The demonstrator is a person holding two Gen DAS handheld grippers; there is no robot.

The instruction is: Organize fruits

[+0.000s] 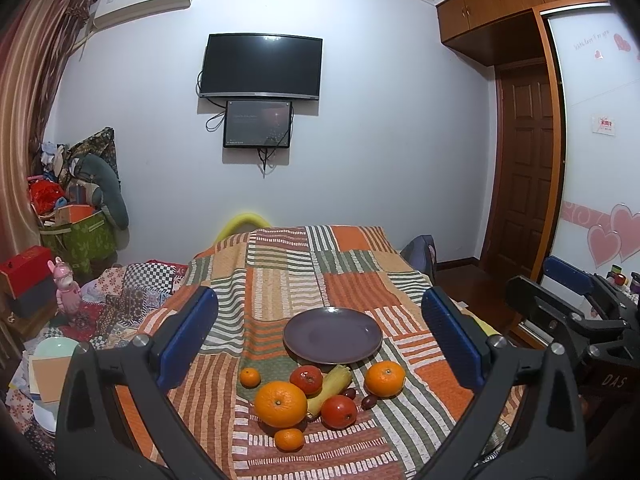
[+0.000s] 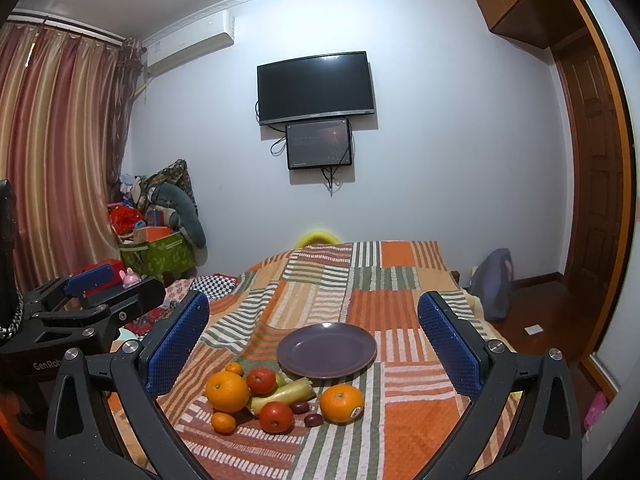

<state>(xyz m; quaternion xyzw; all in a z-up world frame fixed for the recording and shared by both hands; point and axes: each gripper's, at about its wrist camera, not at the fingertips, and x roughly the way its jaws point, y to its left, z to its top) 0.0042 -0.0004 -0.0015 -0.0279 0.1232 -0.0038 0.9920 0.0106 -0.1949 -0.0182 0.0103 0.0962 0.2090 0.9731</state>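
Note:
A purple plate point(image 1: 333, 336) point(image 2: 327, 350) sits empty on the striped patchwork cloth. In front of it lies a fruit pile: a big orange point(image 1: 281, 404) point(image 2: 227, 391), a second orange point(image 1: 385, 378) point(image 2: 341, 403), two red tomatoes point(image 1: 339, 412) point(image 2: 276, 417), two small tangerines point(image 1: 289, 440) point(image 2: 223, 422), a corn cob point(image 1: 330, 389) point(image 2: 285, 394) and dark red dates point(image 1: 369, 401) point(image 2: 313, 419). My left gripper point(image 1: 320, 336) is open and empty, above and short of the pile. My right gripper point(image 2: 320, 340) is open and empty, likewise held back.
The cloth-covered table point(image 1: 280, 268) drops off at its right edge to a wooden floor point(image 2: 540, 312). A cluttered bed with a pink toy point(image 1: 66, 288) lies left. The right gripper point(image 1: 568, 304) shows at the right of the left wrist view.

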